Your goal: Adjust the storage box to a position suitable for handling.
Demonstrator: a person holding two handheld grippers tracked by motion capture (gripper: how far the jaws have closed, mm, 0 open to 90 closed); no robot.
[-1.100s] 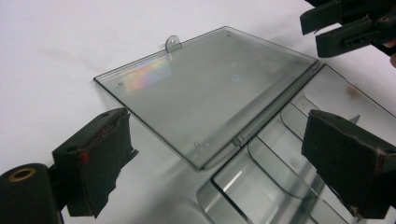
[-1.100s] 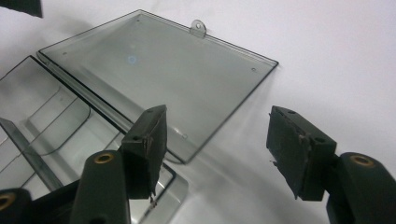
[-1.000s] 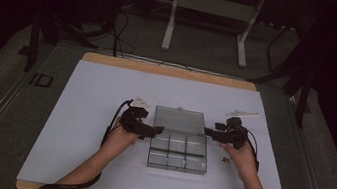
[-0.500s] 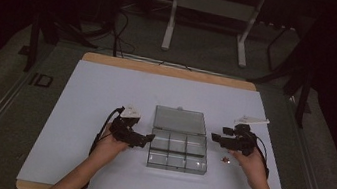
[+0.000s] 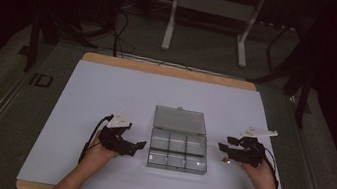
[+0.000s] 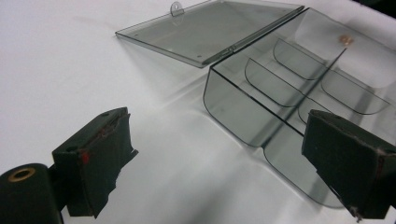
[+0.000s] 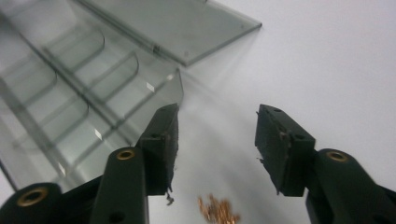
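The clear box [image 5: 178, 149] lies lid-open between both gaping, empty claws; the left claw [image 5: 136, 146] sits nearer, the right claw [image 5: 223, 148] perhaps over small copper bits [image 7: 217, 209].

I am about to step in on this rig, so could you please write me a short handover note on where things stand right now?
Left gripper: open, holding nothing, beside the left wall of the clear compartment box.
Right gripper: open, holding nothing, off the box's right side.
Box: mid-table, its lid open and lying flat behind it; the compartments look empty.
Small copper-coloured bits: on the white table cover, just below the right gripper.
Done: lid is open.
Left, probably: pick up the bits and load them into the box.
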